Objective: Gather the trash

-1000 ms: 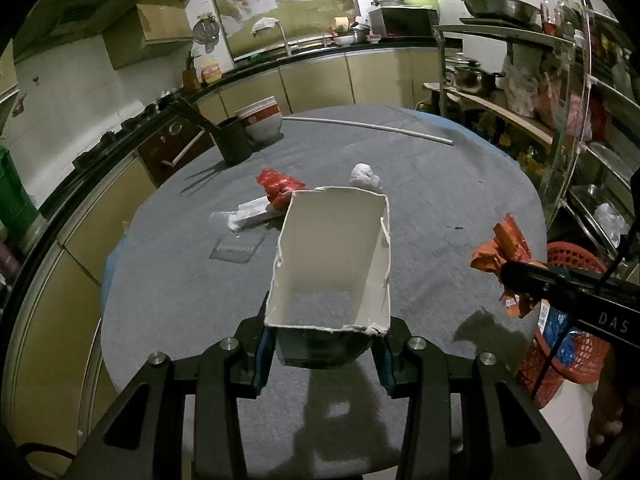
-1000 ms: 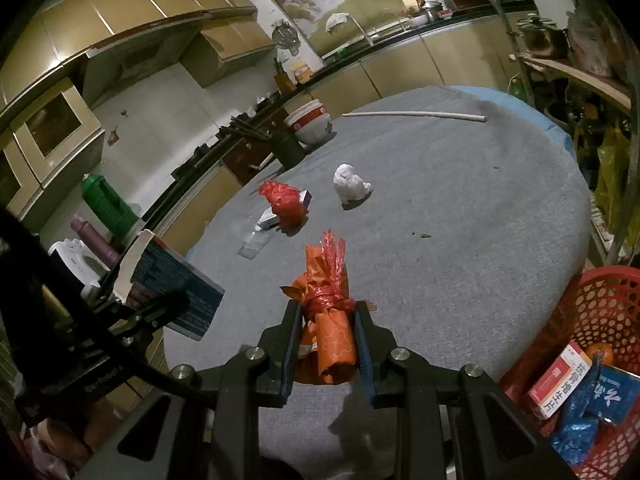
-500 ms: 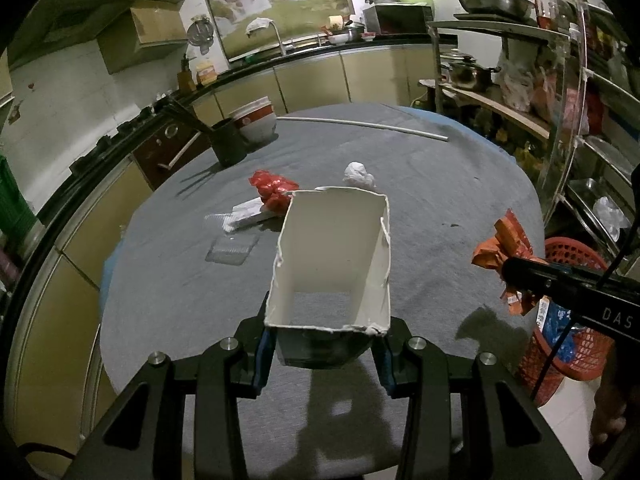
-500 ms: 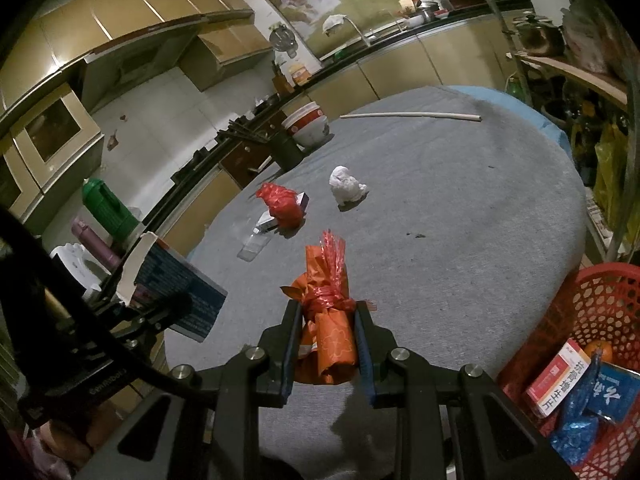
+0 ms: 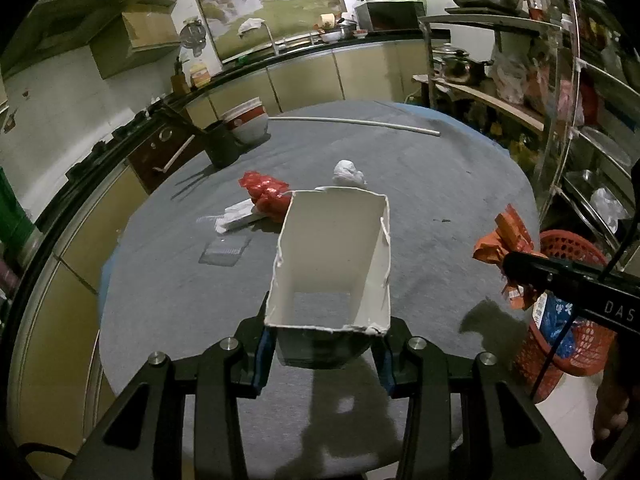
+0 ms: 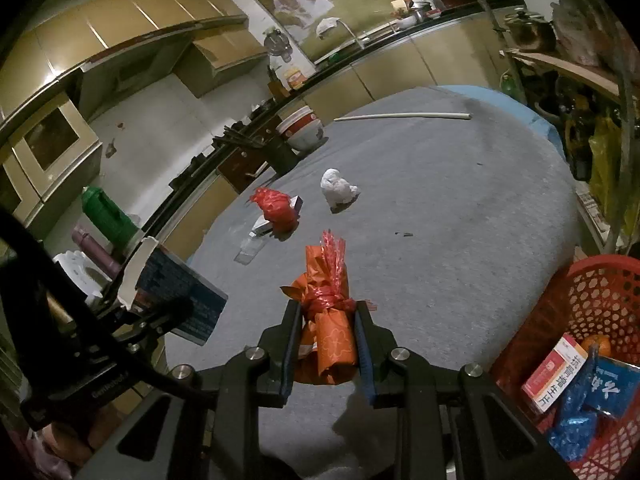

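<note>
Gripping: left tongs (image 5: 324, 354) clamping the near end of an open white carton (image 5: 334, 260), held tilted up over the grey round surface (image 5: 440, 184), mouth facing away.
Clenching: right tongs (image 6: 329, 350) pressing on both sides of an orange wrapper bundle (image 6: 330, 320) tied with red film, raised above the near edge of the surface (image 6: 460, 208).
Crossing views: right tongs (image 5: 532, 270) with the orange bundle (image 5: 502, 236) showing at the right of the left camera, just beside the red basket (image 5: 572, 248); left tongs (image 6: 160, 316) with the carton's printed blue side (image 6: 176, 300) showing at the left of the right camera.
Waiting in the basket (image 6: 600, 292): a red-and-white box (image 6: 554, 372), blue packets (image 6: 580, 420), an orange item behind them.
Lying mid-surface: a crumpled red bag (image 6: 276, 206) resting on a small flat box (image 6: 264, 226), a clear plastic piece (image 6: 250, 250) near them, a white paper wad (image 6: 338, 190) just to the right.
Sitting at the far rim: a red-and-white bowl (image 6: 302, 128), a dark cup (image 5: 222, 148), a long white rod (image 6: 404, 116).
</note>
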Demonstrator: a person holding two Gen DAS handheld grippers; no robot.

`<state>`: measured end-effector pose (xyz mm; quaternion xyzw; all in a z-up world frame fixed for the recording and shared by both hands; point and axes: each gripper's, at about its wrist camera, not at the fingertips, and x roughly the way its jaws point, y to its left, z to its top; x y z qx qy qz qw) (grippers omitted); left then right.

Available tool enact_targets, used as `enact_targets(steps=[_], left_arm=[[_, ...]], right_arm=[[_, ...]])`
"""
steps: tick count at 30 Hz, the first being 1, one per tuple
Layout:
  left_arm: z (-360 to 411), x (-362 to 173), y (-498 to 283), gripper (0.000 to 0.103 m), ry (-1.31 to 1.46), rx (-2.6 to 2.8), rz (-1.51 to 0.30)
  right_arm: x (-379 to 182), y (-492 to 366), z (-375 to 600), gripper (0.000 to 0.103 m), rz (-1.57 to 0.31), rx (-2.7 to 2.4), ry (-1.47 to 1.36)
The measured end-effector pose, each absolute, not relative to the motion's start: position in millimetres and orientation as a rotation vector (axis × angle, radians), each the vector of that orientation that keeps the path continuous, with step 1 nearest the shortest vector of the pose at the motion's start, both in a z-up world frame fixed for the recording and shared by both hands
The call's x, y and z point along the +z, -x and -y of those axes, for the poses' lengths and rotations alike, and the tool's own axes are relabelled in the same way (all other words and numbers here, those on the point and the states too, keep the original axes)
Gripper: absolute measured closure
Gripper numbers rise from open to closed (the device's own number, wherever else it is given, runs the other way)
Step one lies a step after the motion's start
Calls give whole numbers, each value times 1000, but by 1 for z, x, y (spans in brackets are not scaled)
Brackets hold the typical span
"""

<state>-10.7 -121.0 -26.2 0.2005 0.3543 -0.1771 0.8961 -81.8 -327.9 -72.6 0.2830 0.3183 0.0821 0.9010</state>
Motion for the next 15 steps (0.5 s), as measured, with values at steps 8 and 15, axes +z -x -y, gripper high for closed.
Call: enact_targets(steps=[8, 15], left_arm=[[130, -27, 17, 59, -431, -385, -728], [138, -25, 22, 59, -443, -396, -726]], right_arm=[[-72, 88, 335, 75, -646, 155, -598], [-74, 97, 344, 75, -641, 139, -613]])
